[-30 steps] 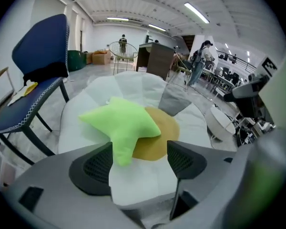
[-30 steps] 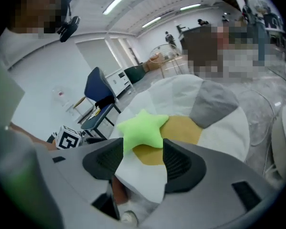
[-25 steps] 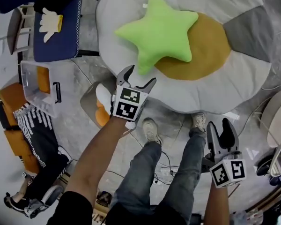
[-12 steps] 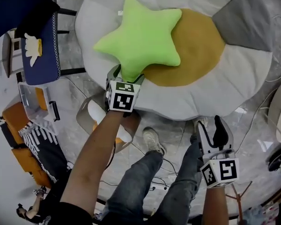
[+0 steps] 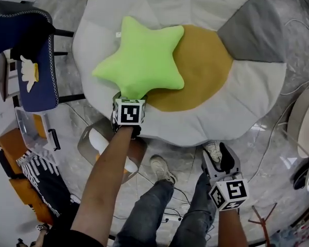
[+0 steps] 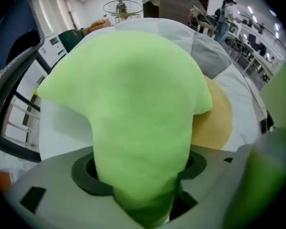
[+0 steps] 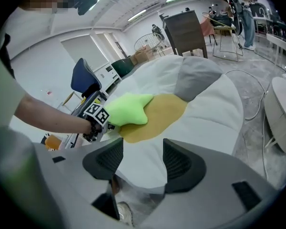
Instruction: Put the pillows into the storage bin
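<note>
The flower-shaped floor cushion (image 5: 247, 86) carries the green star pillow (image 5: 141, 60) at its ten o'clock. The pillow looks light and squashy, so an arm makes the best handle. The left hand-held gripper (image 5: 127, 103) is spread around the pillow's six o'clock arm. The right hand-held gripper (image 5: 220, 157) hangs released and empty.

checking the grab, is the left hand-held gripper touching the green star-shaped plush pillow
Touching. The left gripper view shows one arm of the green star-shaped plush pillow wedged against both pads of the left hand-held gripper.
</note>
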`<state>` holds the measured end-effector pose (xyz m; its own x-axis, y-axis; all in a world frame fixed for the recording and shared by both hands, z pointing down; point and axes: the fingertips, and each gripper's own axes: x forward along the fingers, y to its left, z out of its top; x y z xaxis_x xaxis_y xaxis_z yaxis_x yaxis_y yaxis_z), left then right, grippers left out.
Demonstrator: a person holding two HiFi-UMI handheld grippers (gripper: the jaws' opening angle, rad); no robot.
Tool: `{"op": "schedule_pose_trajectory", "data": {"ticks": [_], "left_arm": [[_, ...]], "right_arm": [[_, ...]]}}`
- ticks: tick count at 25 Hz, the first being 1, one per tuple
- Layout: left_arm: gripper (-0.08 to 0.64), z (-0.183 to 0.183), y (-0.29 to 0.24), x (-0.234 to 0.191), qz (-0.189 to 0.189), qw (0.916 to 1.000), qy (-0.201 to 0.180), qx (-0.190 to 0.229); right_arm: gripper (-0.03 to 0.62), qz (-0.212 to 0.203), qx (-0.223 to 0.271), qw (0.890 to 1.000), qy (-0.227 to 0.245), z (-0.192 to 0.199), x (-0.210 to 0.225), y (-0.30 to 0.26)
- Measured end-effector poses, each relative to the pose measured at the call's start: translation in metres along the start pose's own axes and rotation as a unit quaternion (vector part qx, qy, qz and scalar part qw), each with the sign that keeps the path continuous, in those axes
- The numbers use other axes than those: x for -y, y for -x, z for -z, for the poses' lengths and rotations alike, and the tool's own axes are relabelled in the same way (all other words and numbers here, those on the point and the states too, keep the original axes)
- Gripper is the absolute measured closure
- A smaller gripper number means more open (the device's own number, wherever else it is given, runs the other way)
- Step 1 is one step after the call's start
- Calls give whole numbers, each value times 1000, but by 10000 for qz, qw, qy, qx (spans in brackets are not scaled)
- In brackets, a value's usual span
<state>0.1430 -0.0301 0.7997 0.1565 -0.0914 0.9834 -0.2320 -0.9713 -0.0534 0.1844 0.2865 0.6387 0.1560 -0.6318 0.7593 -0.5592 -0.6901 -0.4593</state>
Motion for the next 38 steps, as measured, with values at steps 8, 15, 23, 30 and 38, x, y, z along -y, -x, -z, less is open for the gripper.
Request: {"op": "schedule_pose_trajectory", "data": {"ticks": [8,15,23,30,38], "left_arm": [[364,-20,35,20,243,9996,-28,169],[388,-15,81,45,811,9950,476,333],[397,-4,144,51,887,9911,619,778],[397,40,224,32,777,9842,861,1335],[397,153,311,-13,109,9833,1082,1459]], "right_arm": [[330,-54,-259,9986,461,-26,-7,-19],[336,-219,-545,9961,665,-37,-26,6],[341,-433,-659,9893,1227,-68,-46,19],[341,-836,-806,9767,1807,-81,-99,17],[341,-1406,-1096,9530,2450,-53,-191,30]]}}
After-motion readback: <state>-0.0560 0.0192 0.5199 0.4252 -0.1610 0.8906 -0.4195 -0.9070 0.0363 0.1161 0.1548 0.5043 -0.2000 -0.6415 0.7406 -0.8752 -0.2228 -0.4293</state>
